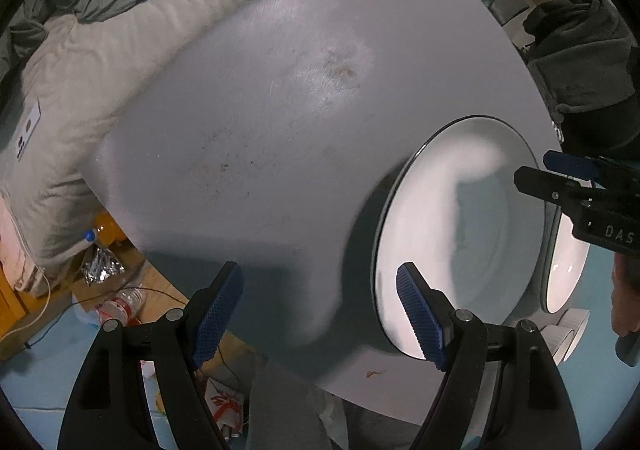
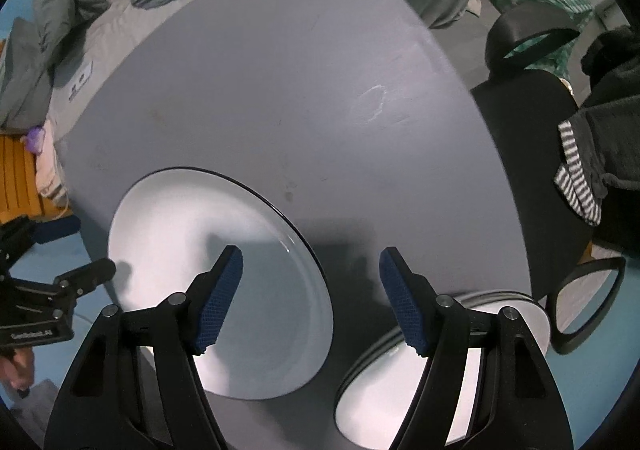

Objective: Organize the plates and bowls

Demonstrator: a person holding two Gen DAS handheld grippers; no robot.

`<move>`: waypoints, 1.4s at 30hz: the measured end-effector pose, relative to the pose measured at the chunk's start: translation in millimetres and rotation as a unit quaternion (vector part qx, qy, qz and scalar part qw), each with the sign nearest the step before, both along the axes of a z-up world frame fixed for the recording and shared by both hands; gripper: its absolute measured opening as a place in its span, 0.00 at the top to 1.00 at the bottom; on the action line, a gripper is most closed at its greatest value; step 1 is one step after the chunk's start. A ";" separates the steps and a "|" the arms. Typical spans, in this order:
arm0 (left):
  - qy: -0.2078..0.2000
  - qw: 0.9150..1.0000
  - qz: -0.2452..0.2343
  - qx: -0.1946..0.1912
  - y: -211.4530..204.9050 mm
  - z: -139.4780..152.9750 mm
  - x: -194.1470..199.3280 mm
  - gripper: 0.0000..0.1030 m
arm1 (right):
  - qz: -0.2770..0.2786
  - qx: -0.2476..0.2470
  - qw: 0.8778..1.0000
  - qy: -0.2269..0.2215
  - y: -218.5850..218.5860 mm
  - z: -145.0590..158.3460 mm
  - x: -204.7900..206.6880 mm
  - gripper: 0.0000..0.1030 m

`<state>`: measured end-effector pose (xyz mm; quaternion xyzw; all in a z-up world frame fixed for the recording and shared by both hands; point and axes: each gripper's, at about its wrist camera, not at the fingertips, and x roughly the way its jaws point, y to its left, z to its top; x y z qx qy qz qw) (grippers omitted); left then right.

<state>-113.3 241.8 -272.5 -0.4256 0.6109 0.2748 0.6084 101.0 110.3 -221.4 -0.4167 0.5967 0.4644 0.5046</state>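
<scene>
Both the left tongs (image 1: pixel 320 314) and right tongs (image 2: pixel 312 298) gape wide, empty. They hover over a white plate (image 2: pixel 192 242) on the grey desk (image 2: pixel 280 89).

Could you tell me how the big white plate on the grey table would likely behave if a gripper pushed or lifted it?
The plate looks glazed and glossy, so it would probably slide on the table and slip between pads. Its thin, low rim likely makes a grip awkward. It appears ceramic: stiff, probably breakable.

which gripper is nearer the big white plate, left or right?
Right. The right gripper hangs open over the large white plate, one finger above its face. The left gripper, also open, sits over bare table beside the plate's rim.
</scene>
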 end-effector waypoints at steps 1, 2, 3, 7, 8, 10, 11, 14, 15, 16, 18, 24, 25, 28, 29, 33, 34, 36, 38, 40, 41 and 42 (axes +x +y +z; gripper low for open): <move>0.001 1.000 -0.001 -0.001 0.0 -1.0 0.4 0.22 | 0.001 -0.001 1.000 0.001 -0.7 -2.2 -0.6 0.31; 0.002 1.000 -0.002 -0.001 -0.5 -1.4 1.1 0.22 | 0.002 -0.001 1.000 0.004 -1.0 -4.1 -1.2 0.33; 0.003 1.000 -0.004 -0.001 -0.9 -1.9 0.9 0.22 | 0.000 -0.001 1.000 0.009 -2.2 -5.6 -1.2 0.38; 0.003 1.000 -0.016 0.003 -1.8 -2.2 3.7 0.22 | -0.010 -0.004 1.000 0.025 -7.3 -9.2 0.4 0.51; 0.003 1.000 -0.022 0.006 -2.2 -1.8 4.9 0.22 | -0.016 -0.004 0.999 0.028 -9.1 -10.4 1.2 0.57; 0.003 0.999 -0.031 0.011 -2.9 -1.4 6.8 0.22 | -0.025 -0.008 0.999 0.033 -12.3 -12.4 1.3 0.63; 0.003 0.999 -0.035 0.013 -3.2 -1.4 7.6 0.22 | -0.030 -0.011 0.999 0.036 -13.8 -13.9 1.7 0.67; 0.001 0.999 -0.043 0.015 -5.9 -1.7 13.4 0.22 | -0.036 -0.014 0.999 0.028 -19.1 -16.1 2.3 0.75; 0.000 0.999 -0.046 0.015 -6.2 -1.8 14.7 0.22 | -0.040 -0.017 0.999 0.027 -20.9 -16.8 3.2 0.78; -0.001 0.999 -0.049 0.015 -6.1 -2.5 14.9 0.22 | -0.047 -0.019 0.998 0.030 -23.4 -17.2 5.5 0.78; -0.005 0.998 -0.056 0.015 -5.8 -3.2 17.1 0.25 | -0.058 -0.018 0.997 0.041 -26.1 -17.0 8.7 0.81; -0.007 0.997 -0.073 -0.003 -7.3 -11.9 19.9 0.43 | -0.115 -0.010 0.990 0.082 -43.2 -19.8 16.3 0.85; -0.008 0.997 -0.077 -0.003 -7.3 -12.1 21.0 0.44 | -0.129 -0.006 0.988 0.090 -48.0 -20.2 16.9 0.86; -0.014 0.996 -0.088 0.000 -5.9 -11.4 21.9 0.46 | -0.164 0.000 0.980 0.111 -58.0 -21.2 18.6 0.87; -0.017 0.996 -0.092 -0.001 -5.6 -11.0 22.3 0.46 | -0.175 0.002 0.978 0.117 -59.8 -21.9 16.5 0.88; -0.021 0.994 -0.106 0.001 -3.8 -9.2 24.7 0.54 | -0.222 0.014 0.965 0.141 -74.3 -23.6 10.7 0.89; -0.022 0.994 -0.109 0.000 -2.5 -9.1 25.5 0.58 | -0.232 0.017 0.962 0.144 -78.2 -24.3 9.6 0.89; -0.023 0.993 -0.115 -0.003 1.2 -9.6 27.4 0.62 | -0.249 0.022 0.956 0.151 -86.5 -25.8 6.4 0.90; -0.028 0.992 -0.119 -0.005 3.5 -9.4 27.2 0.66 | -0.267 0.027 0.950 0.159 -93.6 -27.9 5.2 0.91; -0.031 0.992 -0.123 -0.009 6.6 -8.7 25.3 0.69 | -0.285 0.033 0.943 0.166 -101.6 -28.9 5.3 0.91; -0.034 0.991 -0.127 -0.011 7.1 -8.5 25.7 0.71 | -0.295 0.036 0.940 0.169 -106.6 -29.6 3.1 0.91; -0.036 0.991 -0.131 -0.013 7.6 -8.1 27.3 0.72 | -0.306 0.038 0.935 0.172 -110.8 -30.6 1.6 0.91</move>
